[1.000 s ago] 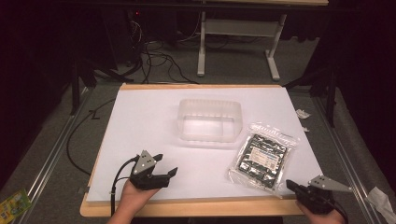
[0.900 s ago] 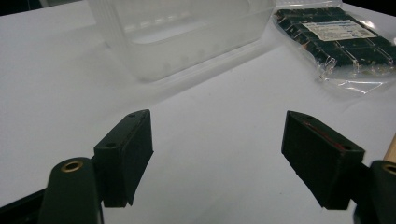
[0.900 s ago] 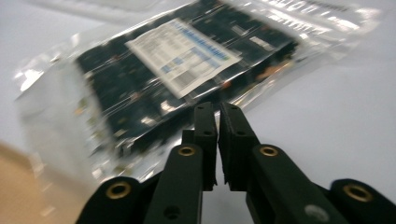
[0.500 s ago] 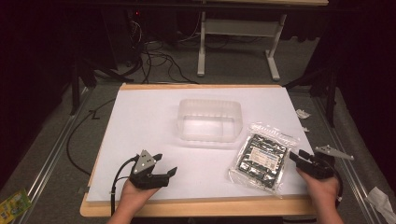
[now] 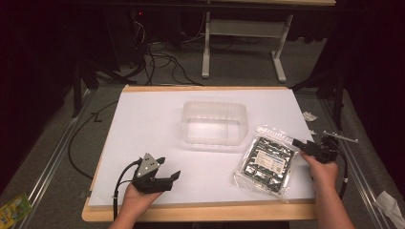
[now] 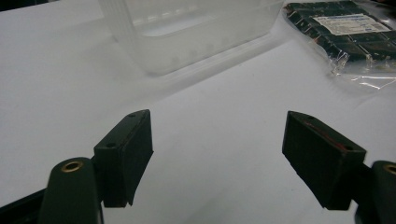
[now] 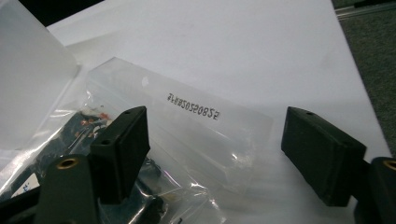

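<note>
Bag of dark parts is lying flat just ahead of the right gripper, its clear top flap sitting between wide-open jaws. Left gripper, equally wide, is hovering well apart, holding nothing.

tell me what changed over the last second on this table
The right gripper moved from the table's near right corner forward to the far right edge of the clear bag of dark parts. Its jaws are open around the bag's sealed end, not yet closed on it. The left gripper stayed put near the front edge, jaws open. The bag and the clear plastic container have not moved.
</note>
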`<state>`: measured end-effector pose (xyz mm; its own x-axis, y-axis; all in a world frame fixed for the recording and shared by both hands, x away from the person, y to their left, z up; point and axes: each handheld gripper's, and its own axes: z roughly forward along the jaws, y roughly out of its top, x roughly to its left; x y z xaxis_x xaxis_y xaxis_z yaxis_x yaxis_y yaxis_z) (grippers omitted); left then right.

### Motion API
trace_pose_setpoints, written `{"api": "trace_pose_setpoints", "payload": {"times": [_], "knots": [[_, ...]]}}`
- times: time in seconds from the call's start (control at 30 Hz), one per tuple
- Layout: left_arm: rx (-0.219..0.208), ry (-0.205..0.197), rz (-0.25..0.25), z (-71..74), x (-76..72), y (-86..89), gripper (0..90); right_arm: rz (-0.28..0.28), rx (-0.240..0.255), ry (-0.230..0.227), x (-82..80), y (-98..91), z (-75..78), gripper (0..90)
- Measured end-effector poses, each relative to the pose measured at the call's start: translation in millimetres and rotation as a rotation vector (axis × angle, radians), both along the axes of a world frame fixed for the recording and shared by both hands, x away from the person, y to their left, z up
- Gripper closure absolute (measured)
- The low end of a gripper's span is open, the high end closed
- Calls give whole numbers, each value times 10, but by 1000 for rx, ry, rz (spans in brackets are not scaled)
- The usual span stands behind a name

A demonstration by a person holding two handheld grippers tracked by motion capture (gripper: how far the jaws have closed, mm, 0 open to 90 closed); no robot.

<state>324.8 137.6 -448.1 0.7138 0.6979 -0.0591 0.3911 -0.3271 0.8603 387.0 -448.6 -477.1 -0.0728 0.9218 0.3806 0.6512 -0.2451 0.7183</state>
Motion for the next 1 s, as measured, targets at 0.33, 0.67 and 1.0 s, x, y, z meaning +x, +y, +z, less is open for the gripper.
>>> {"api": "trace_pose_setpoints", "payload": {"times": [0.33, 0.67, 1.0], "knots": [[2, 0, 3, -3, -3, -4, 250, 49, 8, -18, -12, 24, -3, 652], [0, -2, 2, 2, -5, -1, 250, 100, -21, -116, -161, 121, 113, 900], [-2, -5, -1, 10, -10, 2, 251, 113, -71, -216, -424, 191, 368, 900]]}}
